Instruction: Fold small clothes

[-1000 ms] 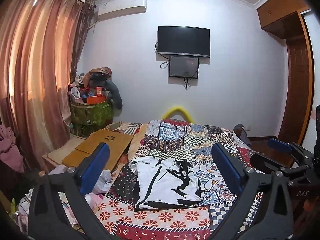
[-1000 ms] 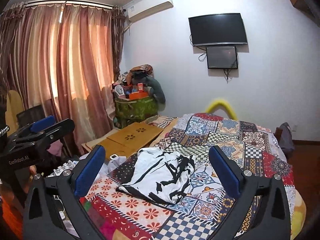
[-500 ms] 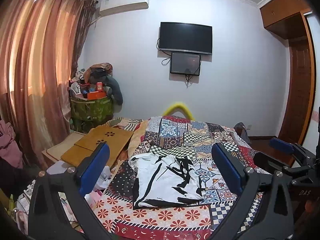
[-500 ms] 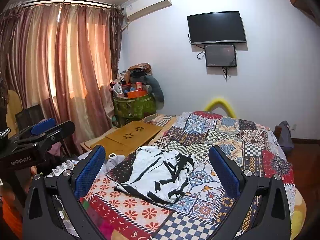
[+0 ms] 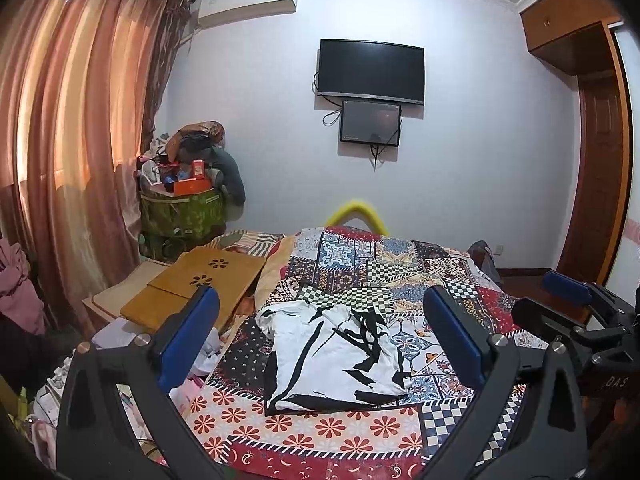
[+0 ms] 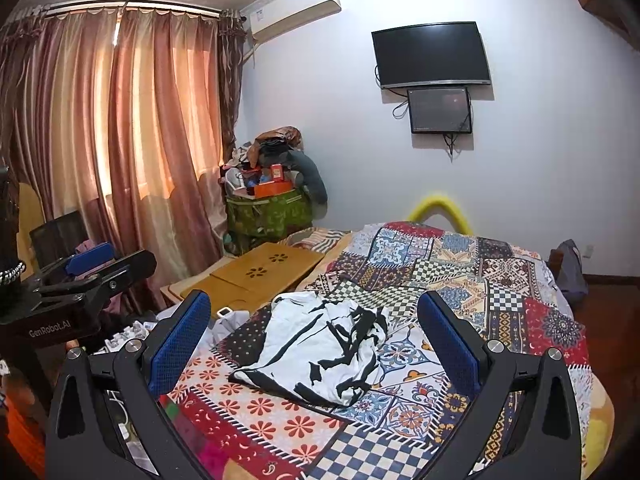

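A small white garment with black streaks point(image 5: 332, 356) lies partly folded and rumpled on the patchwork bedspread point(image 5: 384, 264); it also shows in the right wrist view point(image 6: 320, 352). My left gripper point(image 5: 320, 332) is open and empty, held above the near edge of the bed, short of the garment. My right gripper point(image 6: 314, 332) is open and empty too, above the bed's near corner. The right gripper shows at the right edge of the left wrist view point(image 5: 580, 312), and the left gripper at the left edge of the right wrist view point(image 6: 88, 276).
A wooden lap desk point(image 5: 200, 284) lies at the bed's left side, with loose clutter point(image 5: 116, 344) below it. A green bag piled with things point(image 5: 182, 208) stands by the curtain point(image 5: 72, 140). A TV point(image 5: 370, 72) hangs on the far wall. A wooden door point(image 5: 596, 184) is on the right.
Both cameras have shifted slightly, so the bed and garment sit a little differently in view. The garment has not moved and both grippers stay open.
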Motion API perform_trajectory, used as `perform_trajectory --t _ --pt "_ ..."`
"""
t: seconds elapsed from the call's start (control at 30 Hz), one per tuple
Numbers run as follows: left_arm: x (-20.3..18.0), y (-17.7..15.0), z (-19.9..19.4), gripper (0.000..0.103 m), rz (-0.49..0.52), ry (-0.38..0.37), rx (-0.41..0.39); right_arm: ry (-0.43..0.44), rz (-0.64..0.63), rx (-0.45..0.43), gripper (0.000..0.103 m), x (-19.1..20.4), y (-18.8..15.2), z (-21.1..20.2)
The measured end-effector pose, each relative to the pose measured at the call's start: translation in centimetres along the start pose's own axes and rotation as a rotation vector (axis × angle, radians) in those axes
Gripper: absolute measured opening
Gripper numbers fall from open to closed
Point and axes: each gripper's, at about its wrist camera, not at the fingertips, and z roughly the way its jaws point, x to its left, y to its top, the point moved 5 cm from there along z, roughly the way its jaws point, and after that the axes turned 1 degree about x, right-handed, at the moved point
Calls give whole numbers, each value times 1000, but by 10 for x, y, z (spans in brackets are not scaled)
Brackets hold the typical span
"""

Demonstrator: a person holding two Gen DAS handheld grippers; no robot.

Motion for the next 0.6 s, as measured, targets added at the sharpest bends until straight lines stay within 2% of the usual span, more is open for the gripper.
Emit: perform_trajectory --t 0.6 --pt "5 -1 0 103 12 -17 -2 -3 6 -7 103 2 1 -1"
